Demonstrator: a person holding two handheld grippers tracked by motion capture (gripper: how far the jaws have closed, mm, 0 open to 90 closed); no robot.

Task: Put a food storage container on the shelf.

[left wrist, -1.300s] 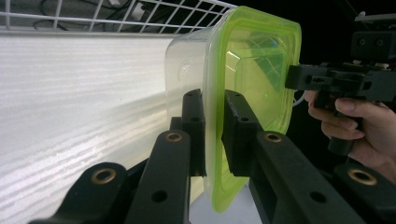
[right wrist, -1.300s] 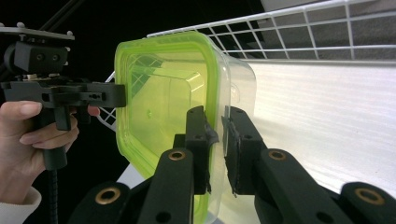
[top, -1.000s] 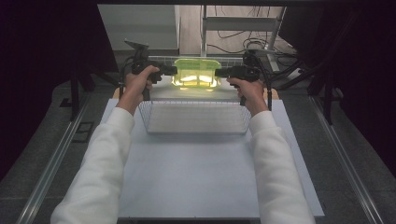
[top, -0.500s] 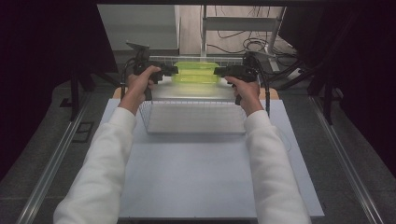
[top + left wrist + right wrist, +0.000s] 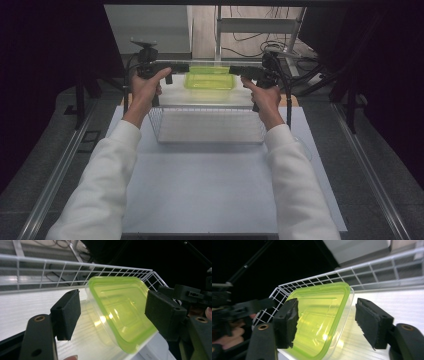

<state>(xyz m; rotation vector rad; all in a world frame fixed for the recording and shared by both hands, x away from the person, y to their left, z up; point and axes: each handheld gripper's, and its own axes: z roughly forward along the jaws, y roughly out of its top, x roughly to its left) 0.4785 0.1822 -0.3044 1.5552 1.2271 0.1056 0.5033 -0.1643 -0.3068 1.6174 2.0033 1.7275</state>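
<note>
The left tongs (image 5: 182, 67) stand open; their jaws have just been opening, and in the left gripper view the two black pads (image 5: 67, 312) sit apart on either side of a green-lidded box (image 5: 120, 312) without pressing on it. The right tongs (image 5: 235, 71) are open as well, their jaws also just opened, with the same box (image 5: 317, 320) lying between the pads (image 5: 372, 325) and clear of both. The box is a clear plastic tub with a bright green lid, and it appears tilted in both gripper views. From the high view it (image 5: 210, 80) sits between the two tongs, at the far edge of a white wire basket (image 5: 210, 131). The basket stands on a white sheet on the counter (image 5: 200, 190). Each of the person's hands (image 5: 145, 87) holds its tool from the near side, white sleeves (image 5: 295, 190) reaching in from below.
</note>
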